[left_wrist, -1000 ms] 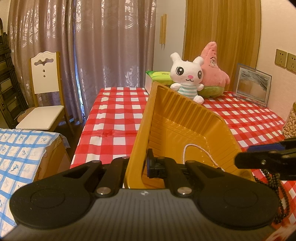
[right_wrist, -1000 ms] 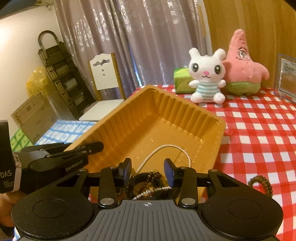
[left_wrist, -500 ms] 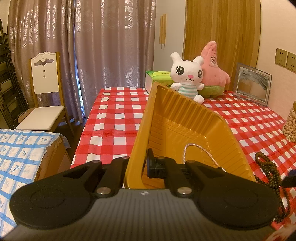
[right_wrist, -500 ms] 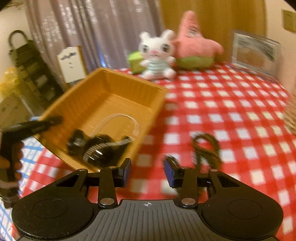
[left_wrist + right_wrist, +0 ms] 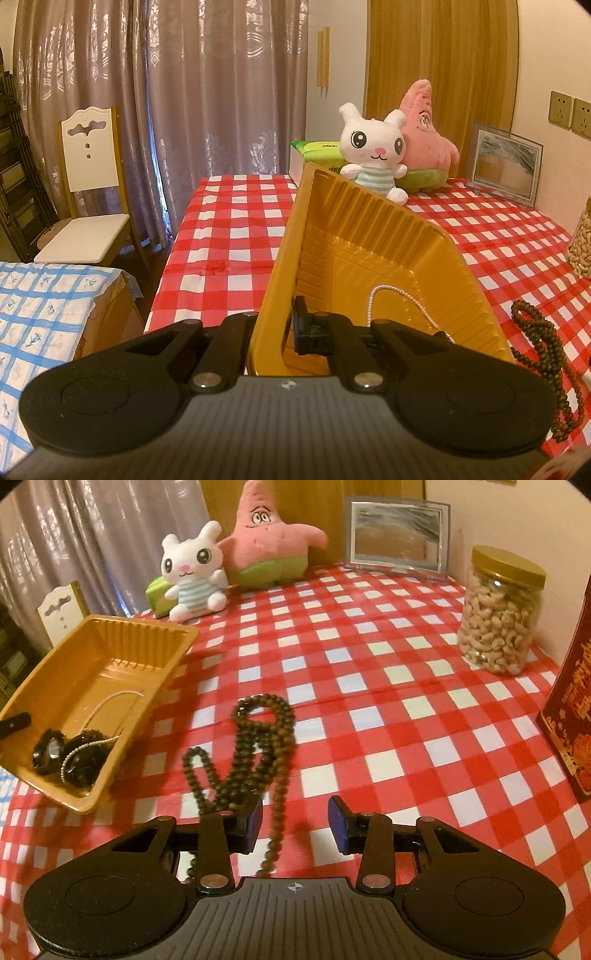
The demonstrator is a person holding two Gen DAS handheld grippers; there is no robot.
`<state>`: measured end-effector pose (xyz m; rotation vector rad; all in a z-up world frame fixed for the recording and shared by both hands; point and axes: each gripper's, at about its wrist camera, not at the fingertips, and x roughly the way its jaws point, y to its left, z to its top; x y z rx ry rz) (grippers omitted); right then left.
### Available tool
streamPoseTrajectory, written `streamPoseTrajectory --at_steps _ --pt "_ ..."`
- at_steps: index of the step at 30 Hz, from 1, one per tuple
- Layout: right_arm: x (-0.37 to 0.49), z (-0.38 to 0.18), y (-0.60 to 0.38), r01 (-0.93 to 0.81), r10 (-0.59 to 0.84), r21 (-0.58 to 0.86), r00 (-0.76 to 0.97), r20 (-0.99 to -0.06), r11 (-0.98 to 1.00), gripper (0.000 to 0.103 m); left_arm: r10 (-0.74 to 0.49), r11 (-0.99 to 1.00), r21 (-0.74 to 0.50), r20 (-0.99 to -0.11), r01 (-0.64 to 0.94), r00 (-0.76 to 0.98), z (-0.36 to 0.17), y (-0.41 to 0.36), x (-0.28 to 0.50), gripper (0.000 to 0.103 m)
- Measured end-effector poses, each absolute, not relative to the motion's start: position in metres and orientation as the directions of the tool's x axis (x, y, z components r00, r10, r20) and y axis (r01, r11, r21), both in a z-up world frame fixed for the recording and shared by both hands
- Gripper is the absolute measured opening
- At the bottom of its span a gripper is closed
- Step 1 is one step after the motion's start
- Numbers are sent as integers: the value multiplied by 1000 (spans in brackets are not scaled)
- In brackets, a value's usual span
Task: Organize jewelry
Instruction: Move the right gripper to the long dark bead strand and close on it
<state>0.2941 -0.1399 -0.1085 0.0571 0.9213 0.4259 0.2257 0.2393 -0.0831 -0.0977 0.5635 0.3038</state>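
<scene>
Red-and-white checked tablecloth (image 5: 388, 686) fills the frame. At left, the left gripper (image 5: 275, 328) pinches the gold plastic tray (image 5: 107, 642) by its wall, probably steadying it. Inside lie a pearl chain (image 5: 107, 701) and dark bracelets (image 5: 70, 757). Lower centre, the right gripper (image 5: 295, 825) gapes empty over the brown bead necklace (image 5: 258, 746), likely next.

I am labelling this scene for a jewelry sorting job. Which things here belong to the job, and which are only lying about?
Belong to the job:
- yellow tray
- brown bead necklace
- pearl chain
- black bracelets

Only lying about:
- rabbit plush
- pink star plush
- picture frame
- cashew jar
- red box
</scene>
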Motion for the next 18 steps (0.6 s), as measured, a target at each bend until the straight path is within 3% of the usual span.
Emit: streamPoseTrajectory --at_steps 18 --pt "342 -131 -111 -466 423 165 526 -738 869 40 266 948 2 -545 -317 795 -82 238 226 7"
